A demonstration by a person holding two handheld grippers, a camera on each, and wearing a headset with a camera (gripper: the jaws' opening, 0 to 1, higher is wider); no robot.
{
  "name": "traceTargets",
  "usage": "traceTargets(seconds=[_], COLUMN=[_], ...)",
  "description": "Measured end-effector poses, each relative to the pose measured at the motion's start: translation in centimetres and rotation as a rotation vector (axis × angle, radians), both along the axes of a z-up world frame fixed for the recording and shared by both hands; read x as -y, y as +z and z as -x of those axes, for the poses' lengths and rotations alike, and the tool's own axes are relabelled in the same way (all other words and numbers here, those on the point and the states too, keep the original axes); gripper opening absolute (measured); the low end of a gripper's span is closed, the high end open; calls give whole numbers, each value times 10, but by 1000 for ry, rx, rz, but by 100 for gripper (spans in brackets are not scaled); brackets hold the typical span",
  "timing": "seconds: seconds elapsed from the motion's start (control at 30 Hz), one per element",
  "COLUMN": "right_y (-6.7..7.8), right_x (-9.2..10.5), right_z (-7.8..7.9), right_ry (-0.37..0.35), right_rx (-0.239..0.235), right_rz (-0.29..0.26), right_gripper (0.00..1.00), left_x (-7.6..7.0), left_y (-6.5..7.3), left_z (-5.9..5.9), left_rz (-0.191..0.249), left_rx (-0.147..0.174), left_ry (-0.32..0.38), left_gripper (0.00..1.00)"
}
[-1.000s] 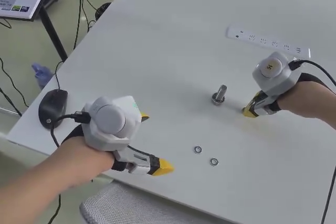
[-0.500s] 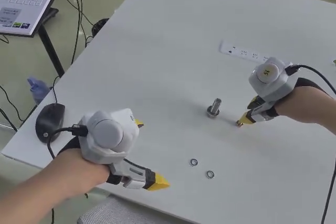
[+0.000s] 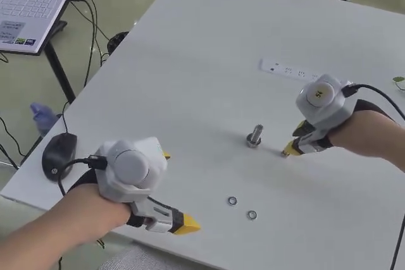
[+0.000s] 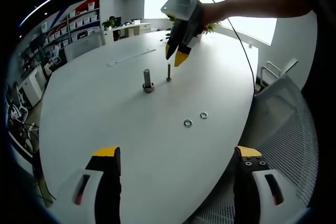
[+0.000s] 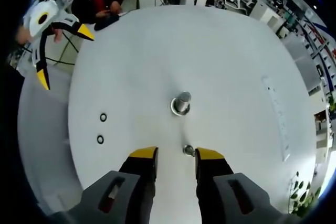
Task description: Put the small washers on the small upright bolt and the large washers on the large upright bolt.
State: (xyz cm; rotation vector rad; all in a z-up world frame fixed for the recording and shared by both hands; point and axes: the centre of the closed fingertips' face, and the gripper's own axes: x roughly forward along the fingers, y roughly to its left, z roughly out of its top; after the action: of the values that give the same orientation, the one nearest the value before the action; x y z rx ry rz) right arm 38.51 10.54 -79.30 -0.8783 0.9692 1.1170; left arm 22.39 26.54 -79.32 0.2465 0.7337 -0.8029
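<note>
Table (image 3: 190,61): white, carrying 2 bolts, 2 washers, a power strip (image 3: 288,69) and a mouse (image 3: 58,154).
Large bolt (image 3: 255,136): standing upright around mid-table.
Small bolt (image 5: 188,150): standing upright near the large bolt, on the right gripper's side.
First washer (image 3: 232,201): lying flat on the table, well apart from both bolts.
Second washer (image 3: 252,215): lying flat just beside the first, towards the table's near edge.
Right gripper (image 5: 177,154): jaws standing partly apart and gripping nothing. The small bolt is sitting at the gap between the tips, closer to 1 jaw (whether they are touching cannot be told).
Left gripper (image 4: 177,153): jaws spreading wide and holding nothing. It is hovering at the table's near edge, with both washers lying ahead of it, near but apart.
Change from 1 s ago: the head camera is shifting. Bolts, washers and both grippers are keeping the same layout.
</note>
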Motion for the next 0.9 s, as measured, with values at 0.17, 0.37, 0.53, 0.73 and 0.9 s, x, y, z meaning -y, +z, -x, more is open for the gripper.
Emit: traceTargets(seconds=[0.17, 0.37, 0.53, 0.73, 0.9], right_y=[1, -4, -12, -23, -24], right_x=[1, 4, 6, 6, 3], right_z=[15, 36, 58, 76, 86], right_ry=[9, 16, 17, 40, 39], right_rx=[-6, -31, -63, -84, -91], right_rz=[-3, 2, 2, 11, -2], right_gripper=[30, 30, 30, 30, 30], left_x=[1, 1, 3, 3, 4], left_y=[0, 3, 5, 4, 7], left_z=[2, 2, 2, 3, 3], left_rz=[-12, -1, 10, 6, 14], left_rx=[-3, 4, 5, 0, 11], left_ry=[-8, -2, -3, -3, -3], left_gripper=[88, 86, 87, 86, 83])
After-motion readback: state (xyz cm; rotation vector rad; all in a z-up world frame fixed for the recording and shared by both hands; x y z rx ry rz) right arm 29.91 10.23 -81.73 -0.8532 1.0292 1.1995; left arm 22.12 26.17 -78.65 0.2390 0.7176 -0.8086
